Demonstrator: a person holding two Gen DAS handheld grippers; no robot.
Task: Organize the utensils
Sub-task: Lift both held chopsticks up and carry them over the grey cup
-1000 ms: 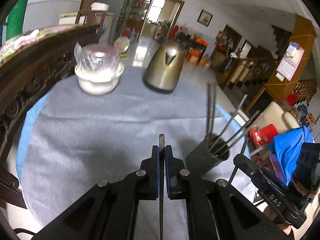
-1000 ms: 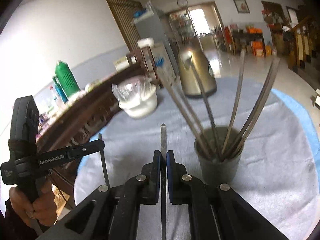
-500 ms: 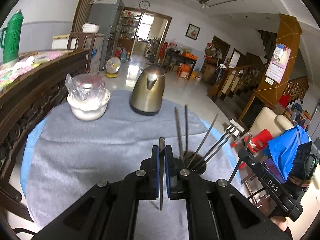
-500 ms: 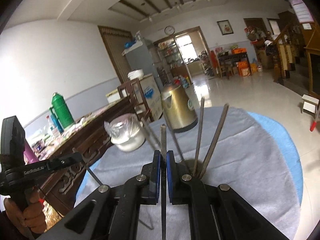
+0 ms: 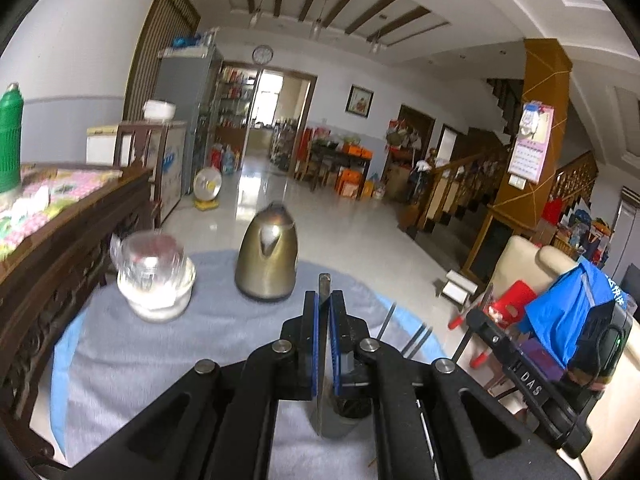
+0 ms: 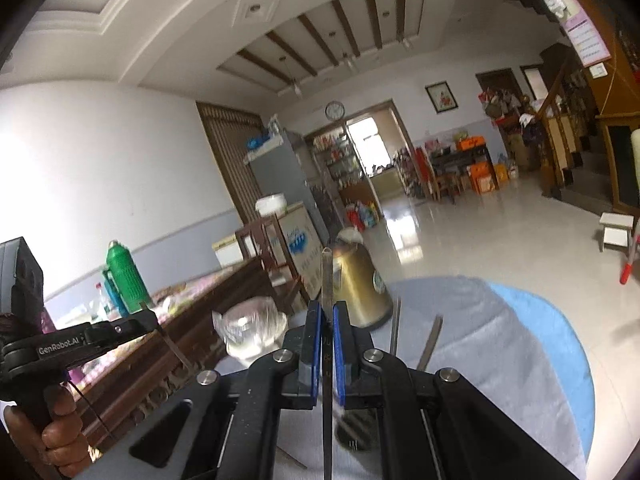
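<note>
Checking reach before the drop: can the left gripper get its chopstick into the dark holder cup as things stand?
Probably yes. The left gripper is shut on a chopstick, with the holder cup right beneath its fingers; only the sticks already leaning there crowd the opening.

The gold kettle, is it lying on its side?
No, the gold kettle stands upright on the grey cloth, its lid on top, beside the plastic-wrapped white bowl.

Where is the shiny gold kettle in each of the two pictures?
Left wrist view: the kettle stands left of middle, at the far edge of the grey cloth, just beyond the left gripper.
Right wrist view: the kettle is at the middle, just right of the metal stick held upright in the right gripper.
Shared landmark: the round wall clock above the doorway.
</note>
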